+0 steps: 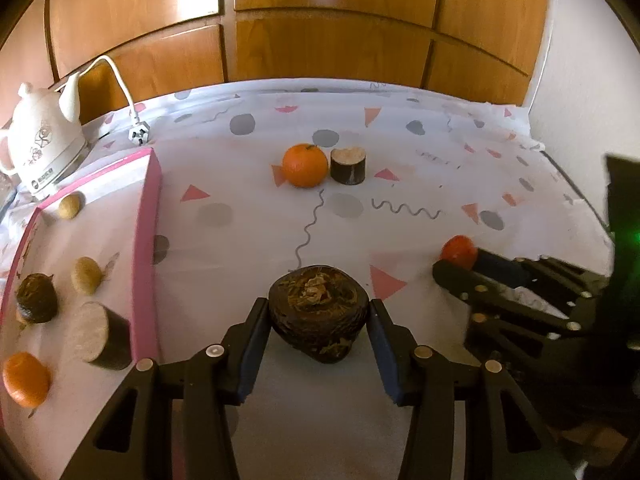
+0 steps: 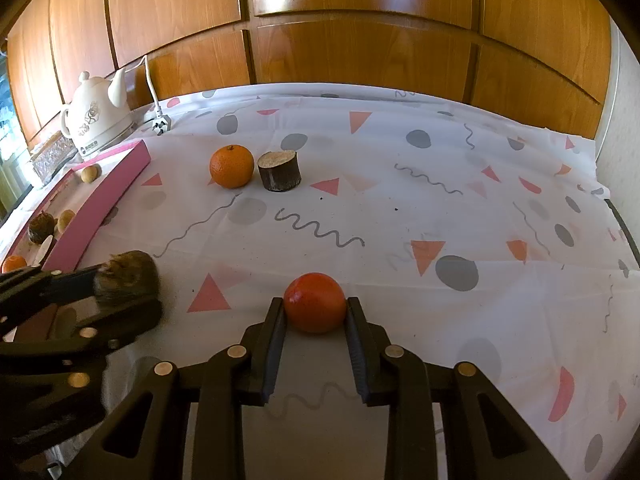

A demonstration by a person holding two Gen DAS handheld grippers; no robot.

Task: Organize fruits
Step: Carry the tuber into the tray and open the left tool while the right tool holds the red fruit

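Both grippers are working at once, each taking one fruit so that two can go to the pink tray (image 1: 148, 240) together. The left gripper (image 1: 318, 312) is holding a dark, fibrous root-like fruit (image 1: 318, 312), its jaws closed on the two flanks, the widest part, which looks like the steadiest hold on so lumpy a thing. The right gripper (image 2: 315, 310) is squeezing a red fruit (image 2: 315, 302) across its middle, jaws pressing both sides; being round and smooth, it could slip if gripped off centre. Whether either fruit is already off the cloth (image 2: 400, 208) cannot be told. The tray, at the left, is already keeping several pieces: an orange (image 1: 25, 378), two dark stubs and small tan rounds, so it seems to be the gathering place. Another orange (image 2: 232, 166) and a cut stub (image 2: 279, 170) are sitting side by side farther back, not yet collected. Both grippers are reaching low and forward, roughly level, the left nearer the tray, the right just beside it.
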